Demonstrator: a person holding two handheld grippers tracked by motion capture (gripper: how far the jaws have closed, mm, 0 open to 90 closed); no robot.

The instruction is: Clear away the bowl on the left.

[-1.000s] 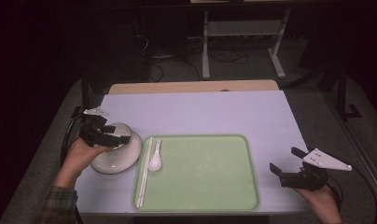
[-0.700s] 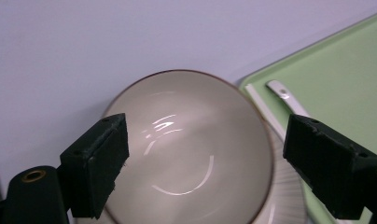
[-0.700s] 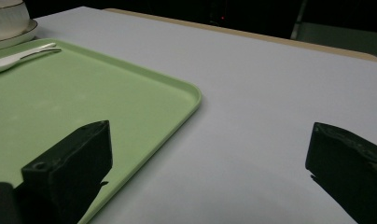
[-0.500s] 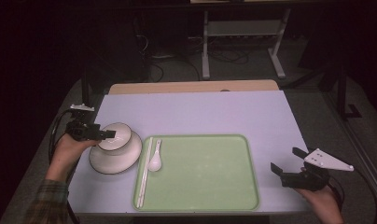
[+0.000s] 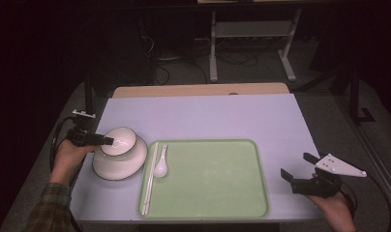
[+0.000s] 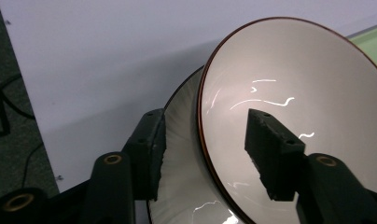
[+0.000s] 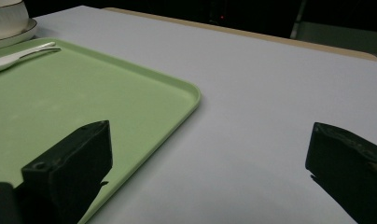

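A white bowl (image 5: 118,141) with a dark rim rests on a larger white ribbed dish (image 5: 121,166) at the table's left, just off the green tray (image 5: 218,193). My left gripper (image 5: 106,140) comes in level from the left. In the left gripper view, the left gripper (image 6: 205,135) straddles the rim of the bowl (image 6: 294,93), one jaw inside and one outside over the dish (image 6: 179,121). The jaws have just been closing, and small gaps still show at both pads. My right gripper (image 5: 296,165) stands open over bare table right of the tray, holding nothing.
White chopsticks (image 5: 149,179) and a white spoon (image 5: 160,166) lie along the tray's left edge. The right gripper view looks past the right gripper (image 7: 210,140) across the tray (image 7: 84,93) towards the spoon (image 7: 18,53). A lilac mat (image 5: 208,116) covers the table.
My left gripper has slid left off the top of the bowl and dropped to its left rim, and its jaws now stand narrower. The right gripper has stayed put.
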